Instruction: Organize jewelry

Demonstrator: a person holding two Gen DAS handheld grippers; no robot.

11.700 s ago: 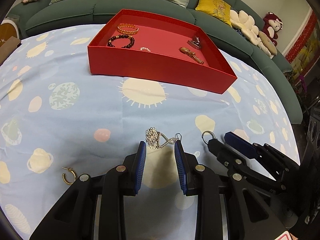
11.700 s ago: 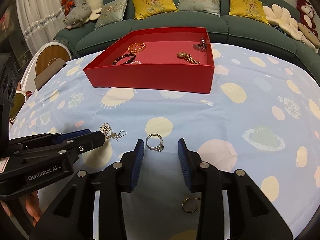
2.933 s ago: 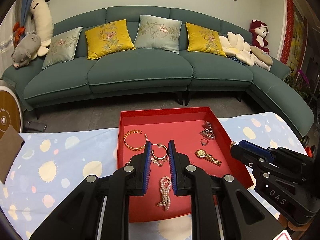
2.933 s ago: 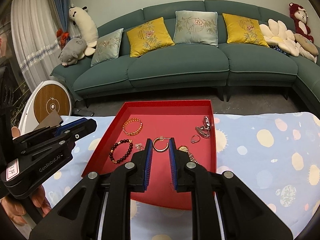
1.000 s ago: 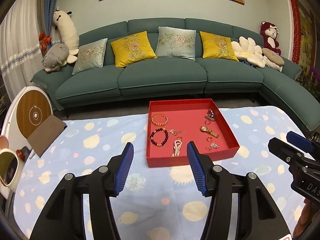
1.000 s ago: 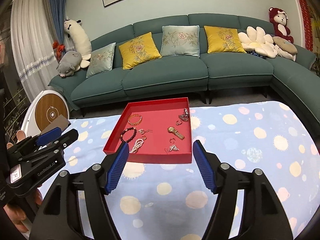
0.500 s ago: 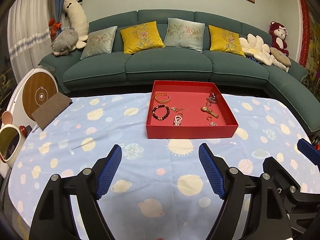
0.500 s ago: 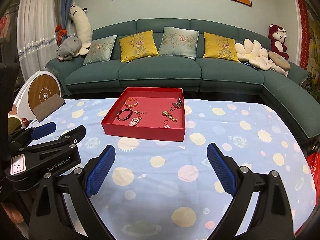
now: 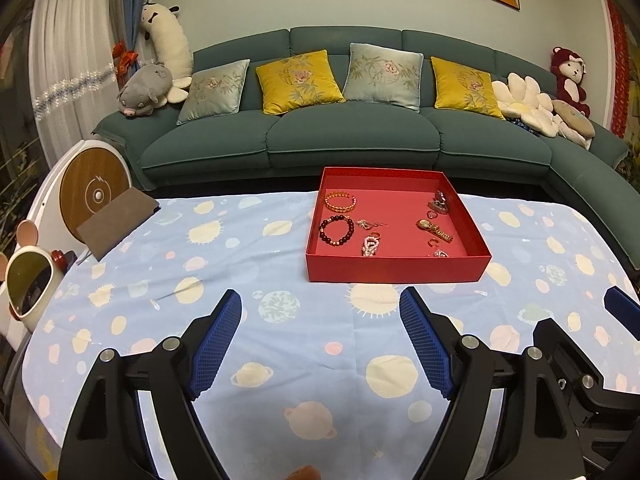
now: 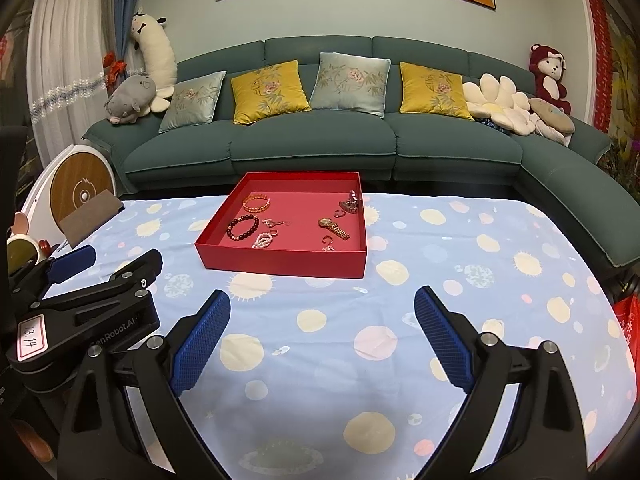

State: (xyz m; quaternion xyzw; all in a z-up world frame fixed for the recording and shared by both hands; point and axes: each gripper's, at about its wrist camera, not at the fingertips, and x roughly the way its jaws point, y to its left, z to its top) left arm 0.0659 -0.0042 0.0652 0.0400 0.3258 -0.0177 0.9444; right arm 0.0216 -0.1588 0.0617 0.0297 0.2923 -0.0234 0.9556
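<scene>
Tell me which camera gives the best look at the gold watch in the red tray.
The left wrist view. There the gold watch appears larger, with its face and band easy to tell apart on the red tray floor. The right wrist view shows the same watch smaller, from an angle further right, but unblocked.

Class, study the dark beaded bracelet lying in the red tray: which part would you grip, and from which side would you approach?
Grip the dark beaded bracelet across one arc of its bead loop, coming from above. It lies flat on the floor of the red tray, whose walls block a sideways approach, and its open centre probably leaves room for one finger inside the ring.
</scene>
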